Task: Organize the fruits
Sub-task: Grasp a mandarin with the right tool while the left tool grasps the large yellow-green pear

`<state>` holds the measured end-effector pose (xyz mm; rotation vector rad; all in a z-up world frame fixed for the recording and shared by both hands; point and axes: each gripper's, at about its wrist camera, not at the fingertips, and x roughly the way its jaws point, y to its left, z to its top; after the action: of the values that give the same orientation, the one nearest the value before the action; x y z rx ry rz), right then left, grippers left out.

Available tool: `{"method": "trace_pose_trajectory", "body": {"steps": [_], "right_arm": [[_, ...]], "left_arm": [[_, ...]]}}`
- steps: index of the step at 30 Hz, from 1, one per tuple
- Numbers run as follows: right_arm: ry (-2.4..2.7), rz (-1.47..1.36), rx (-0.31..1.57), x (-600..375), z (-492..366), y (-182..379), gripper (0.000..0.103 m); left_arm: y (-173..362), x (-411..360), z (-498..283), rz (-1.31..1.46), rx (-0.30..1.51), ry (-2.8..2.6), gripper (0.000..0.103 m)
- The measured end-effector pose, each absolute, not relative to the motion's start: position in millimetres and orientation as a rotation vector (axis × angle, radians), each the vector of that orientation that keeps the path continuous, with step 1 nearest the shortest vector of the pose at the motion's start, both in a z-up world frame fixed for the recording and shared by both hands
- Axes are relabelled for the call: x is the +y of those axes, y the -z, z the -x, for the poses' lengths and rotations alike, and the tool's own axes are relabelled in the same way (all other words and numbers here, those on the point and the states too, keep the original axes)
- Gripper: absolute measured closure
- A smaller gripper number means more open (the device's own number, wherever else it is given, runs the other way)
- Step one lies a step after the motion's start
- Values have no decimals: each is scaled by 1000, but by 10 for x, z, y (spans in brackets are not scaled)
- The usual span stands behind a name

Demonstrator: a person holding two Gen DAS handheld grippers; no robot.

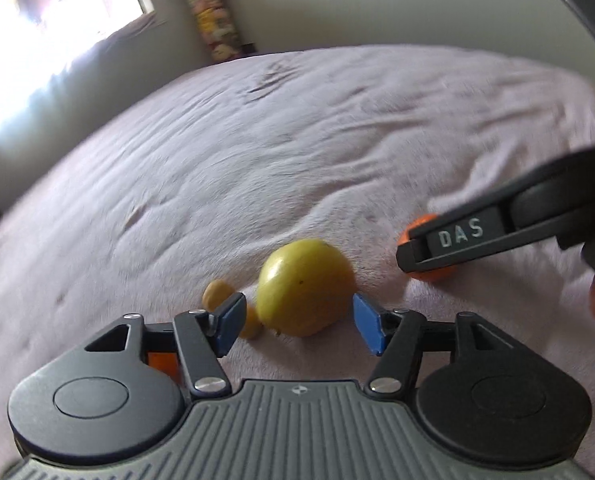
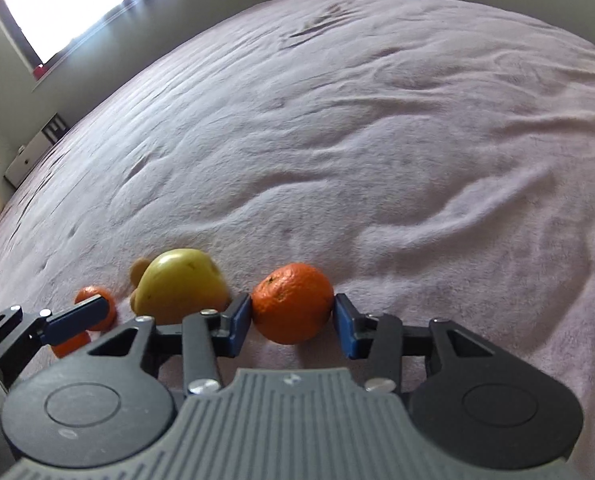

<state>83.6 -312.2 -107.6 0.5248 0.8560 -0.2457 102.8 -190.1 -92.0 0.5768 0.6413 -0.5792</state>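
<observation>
The right gripper (image 2: 292,320) has its blue-padded fingers against both sides of a round orange mandarin (image 2: 292,307) lying on the pale pink wrinkled bed blanket (image 2: 377,140). The left gripper (image 1: 297,322) has its fingers wide around a yellow-green apple (image 1: 303,286), not touching it. Small tan fruits (image 1: 217,294) lie just beyond.

Soft matt cloth blanket (image 2: 377,140), glossy smooth yellow fruit (image 1: 303,286), dimpled matt orange (image 2: 292,308).

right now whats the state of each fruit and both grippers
left gripper: open, pads either side of the yellow-green fruit, not pressing
right gripper: shut on the mandarin
mandarin: whole, on the blanket
yellow-green fruit: lying free on the blanket
two small tan fruits: resting beside it
far orange fruits: partly hidden
</observation>
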Motion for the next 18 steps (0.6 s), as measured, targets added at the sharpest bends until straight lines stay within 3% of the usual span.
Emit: {"method": "trace_pose_trajectory", "body": {"steps": [18], "right_arm": [[255,-573,853,-3147,-818,1104,60]], "left_arm": [[1230,-2256,-1309,-755,636,525,23]]}}
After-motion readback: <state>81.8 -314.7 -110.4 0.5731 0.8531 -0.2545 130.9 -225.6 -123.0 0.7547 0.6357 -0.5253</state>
